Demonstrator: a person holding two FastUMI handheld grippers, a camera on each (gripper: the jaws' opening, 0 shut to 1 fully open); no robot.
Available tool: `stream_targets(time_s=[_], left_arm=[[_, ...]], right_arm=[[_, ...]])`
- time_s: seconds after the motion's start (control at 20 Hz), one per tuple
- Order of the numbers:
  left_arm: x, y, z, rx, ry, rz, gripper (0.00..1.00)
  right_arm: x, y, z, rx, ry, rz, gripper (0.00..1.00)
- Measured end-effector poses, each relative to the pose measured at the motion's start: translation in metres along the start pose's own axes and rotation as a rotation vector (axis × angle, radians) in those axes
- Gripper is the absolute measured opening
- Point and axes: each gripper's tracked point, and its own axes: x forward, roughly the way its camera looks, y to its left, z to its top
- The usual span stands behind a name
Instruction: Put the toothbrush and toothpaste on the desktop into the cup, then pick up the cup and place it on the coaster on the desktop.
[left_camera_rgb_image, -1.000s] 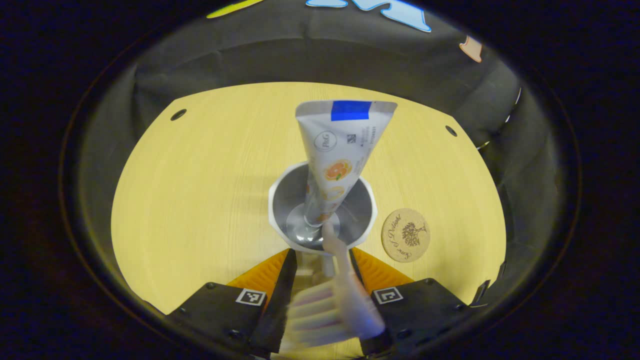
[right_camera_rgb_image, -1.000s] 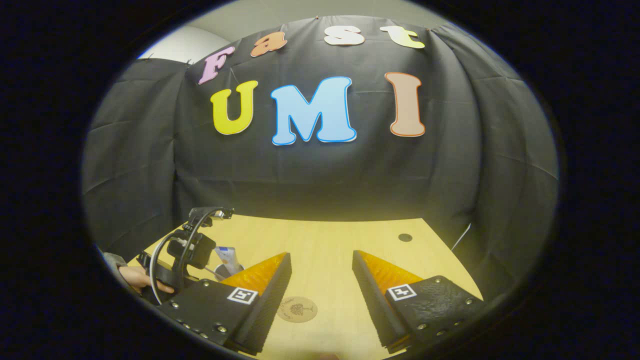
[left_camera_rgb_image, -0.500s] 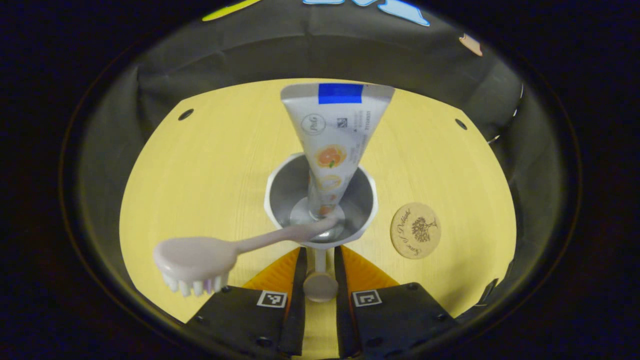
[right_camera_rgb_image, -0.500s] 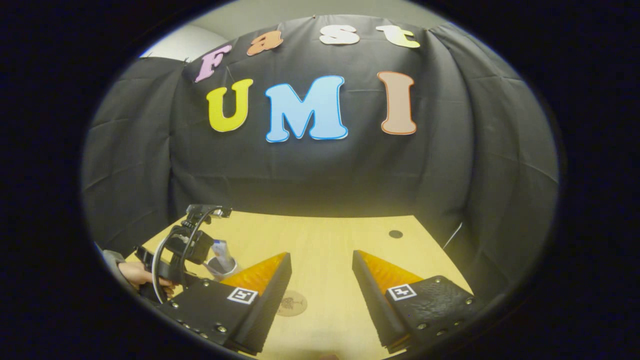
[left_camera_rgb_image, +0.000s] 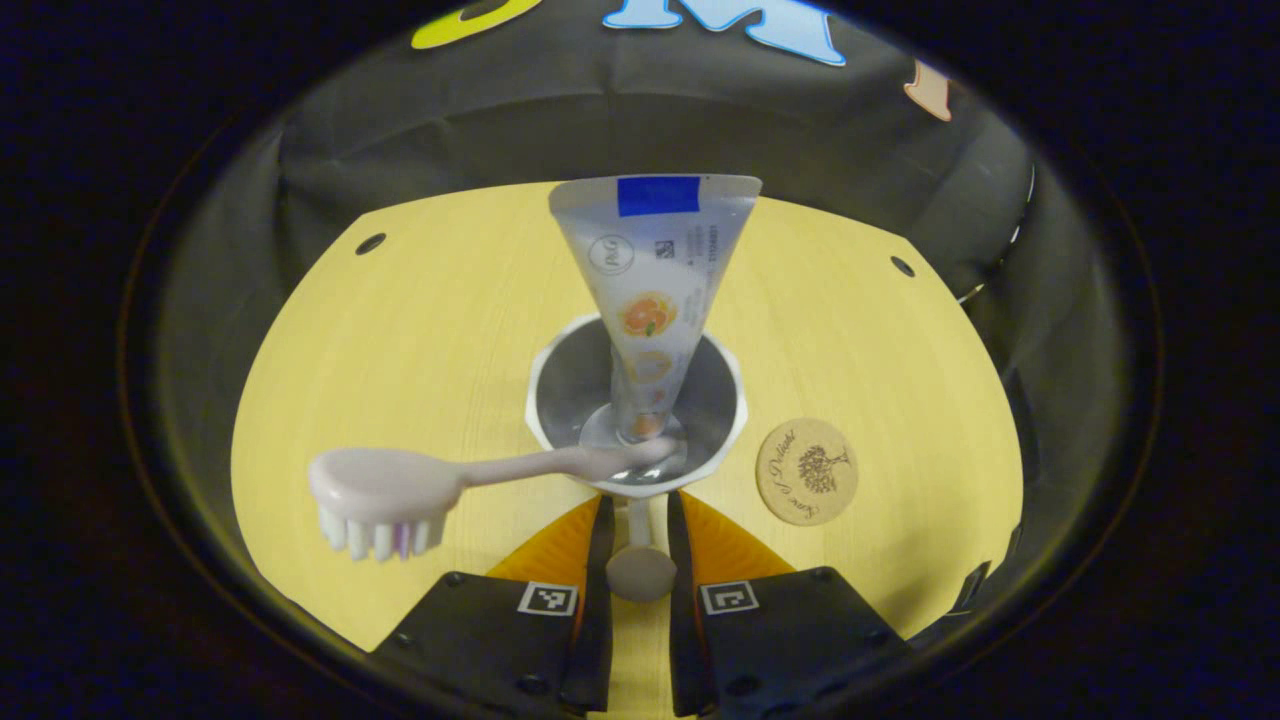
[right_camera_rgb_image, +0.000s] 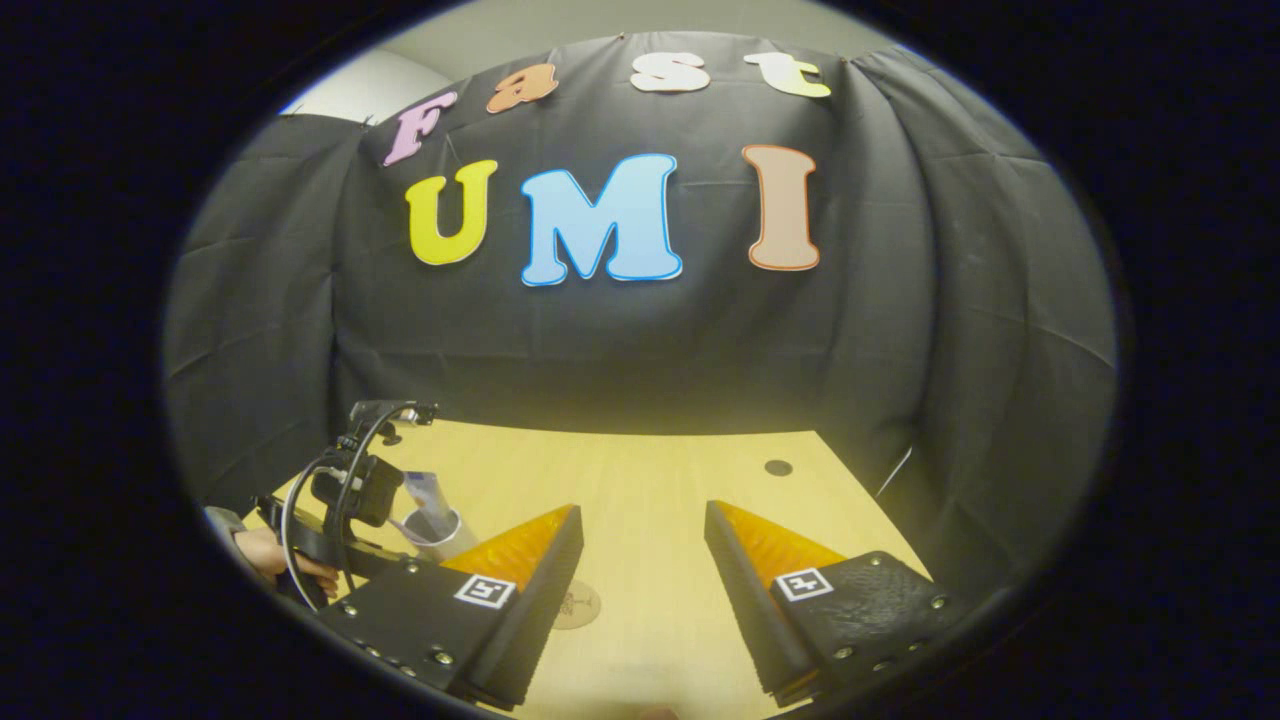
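Gripping the cup's handle (left_camera_rgb_image: 638, 540) between its 2 nearly closed fingers, the left gripper (left_camera_rgb_image: 636, 520) looks down into the cup (left_camera_rgb_image: 560, 395), which stands on the desktop (left_camera_rgb_image: 400, 330); the toothpaste (left_camera_rgb_image: 650, 290) stands cap-down inside it, its crimped end leaning toward the far rim, and the toothbrush (left_camera_rgb_image: 420, 485) rests with its handle end in the cup and its bristled head hanging out over the near-left rim. Both items appear loaded, so the step in hand looks to be the lift and carry to the coaster (left_camera_rgb_image: 807, 470), which lies flat just beside the cup on its right. The lift would best be straight up and level, since the overhanging brush could tip out or swing if the cup tilts; a slow sideways carry, with the base centred over the coaster before lowering, should keep the tall tube from toppling. The right gripper (right_camera_rgb_image: 635, 585) hovers with its fingers spread wide and nothing between them, above the desktop and well apart from the cup, with a hand (right_camera_rgb_image: 262, 555) on the left gripper visible farther off.
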Motion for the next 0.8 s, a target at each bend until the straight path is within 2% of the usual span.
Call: stream_targets(time_s=[0.15, 0.2, 0.8], left_arm=[[-0.005, -0.019, 0.000, 0.019, -0.006, -0.028, 0.31], [-0.006, -0.027, -0.001, 0.031, -0.005, -0.038, 0.31], [-0.005, -0.104, -0.017, 0.146, 0.025, -0.113, 0.31]], right_arm=[[-0.002, -0.003, 0.001, -0.003, -0.003, -0.004, 0.77], [-0.003, -0.004, 0.001, -0.004, -0.004, -0.007, 0.80], [-0.022, -0.048, -0.008, 0.022, -0.003, -0.079, 0.80]])
